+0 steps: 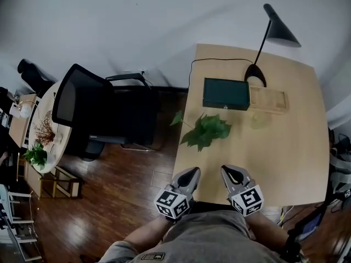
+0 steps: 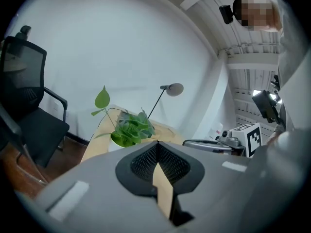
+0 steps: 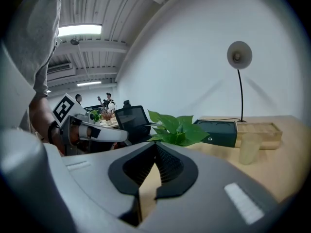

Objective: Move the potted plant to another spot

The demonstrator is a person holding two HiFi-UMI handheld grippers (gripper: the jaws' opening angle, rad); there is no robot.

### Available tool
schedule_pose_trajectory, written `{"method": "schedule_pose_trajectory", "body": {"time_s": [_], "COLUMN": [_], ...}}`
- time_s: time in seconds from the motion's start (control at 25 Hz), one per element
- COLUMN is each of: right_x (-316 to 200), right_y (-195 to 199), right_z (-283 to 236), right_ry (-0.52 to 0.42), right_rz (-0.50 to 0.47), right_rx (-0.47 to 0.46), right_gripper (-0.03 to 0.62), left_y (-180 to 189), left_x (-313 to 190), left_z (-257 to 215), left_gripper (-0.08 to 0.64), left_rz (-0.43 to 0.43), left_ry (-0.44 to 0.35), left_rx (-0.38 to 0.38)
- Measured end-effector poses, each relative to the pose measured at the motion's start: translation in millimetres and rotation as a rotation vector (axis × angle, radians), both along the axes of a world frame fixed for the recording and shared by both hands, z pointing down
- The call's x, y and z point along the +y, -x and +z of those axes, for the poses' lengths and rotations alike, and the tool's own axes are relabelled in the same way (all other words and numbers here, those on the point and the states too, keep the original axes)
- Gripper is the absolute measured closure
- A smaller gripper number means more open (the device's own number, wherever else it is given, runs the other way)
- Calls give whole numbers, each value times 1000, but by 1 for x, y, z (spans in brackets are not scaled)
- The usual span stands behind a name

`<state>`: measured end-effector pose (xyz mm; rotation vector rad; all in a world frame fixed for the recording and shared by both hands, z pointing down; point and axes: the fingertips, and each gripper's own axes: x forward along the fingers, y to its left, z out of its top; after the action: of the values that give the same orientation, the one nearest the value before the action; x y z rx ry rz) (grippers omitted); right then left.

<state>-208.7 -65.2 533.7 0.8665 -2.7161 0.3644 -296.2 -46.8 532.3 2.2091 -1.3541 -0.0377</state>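
The potted plant (image 1: 206,129), a leafy green plant in a pale pot, stands near the left edge of the light wooden table (image 1: 274,147). My left gripper (image 1: 191,173) and right gripper (image 1: 228,171) hover side by side over the table's near edge, short of the plant, both shut and holding nothing. The left gripper view shows the potted plant (image 2: 127,130) ahead beyond the shut left gripper (image 2: 156,143). In the right gripper view, the potted plant (image 3: 177,129) sits just past the shut right gripper (image 3: 155,143).
A dark green box (image 1: 226,93), a wooden tray (image 1: 269,99), a translucent cup (image 1: 261,119) and a black desk lamp (image 1: 256,74) stand at the table's far side. A black office chair (image 1: 104,111) is left of the table, a round side table (image 1: 46,130) beyond it.
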Motion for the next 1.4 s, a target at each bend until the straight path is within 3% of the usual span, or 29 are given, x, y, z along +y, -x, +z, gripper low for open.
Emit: {"method": "schedule_pose_trajectory", "body": {"time_s": [0.32, 0.48, 0.56, 0.72, 1.08, 1.24, 1.4], "right_x": [-48, -66, -73, -85, -106, -112, -113], "right_y": [17, 27, 35, 49, 70, 78, 89], "right_z": [51, 78, 91, 113, 134, 135, 134], "right_ry": [27, 41, 52, 34, -26, -53, -80], "right_rz": [-82, -129, -170, -266, -437, -530, -592], "right_rx": [71, 91, 107, 156, 207, 208, 189], "right_gripper": [586, 550, 393, 266, 155, 144, 144], "left_y": [25, 32, 35, 40, 36, 37, 33], "left_x": [-38, -54, -60, -74, -103, -118, -130], "left_z": [60, 89, 103, 125, 135, 134, 132], "left_gripper": [560, 538, 474, 360, 221, 176, 177], "left_rz": [-80, -68, -37, 26, 228, 338, 406], "left_ry": [84, 104, 105, 98, 9, -32, -52], "left_rx": [-131, -214, -265, -348, -463, -506, -560]}}
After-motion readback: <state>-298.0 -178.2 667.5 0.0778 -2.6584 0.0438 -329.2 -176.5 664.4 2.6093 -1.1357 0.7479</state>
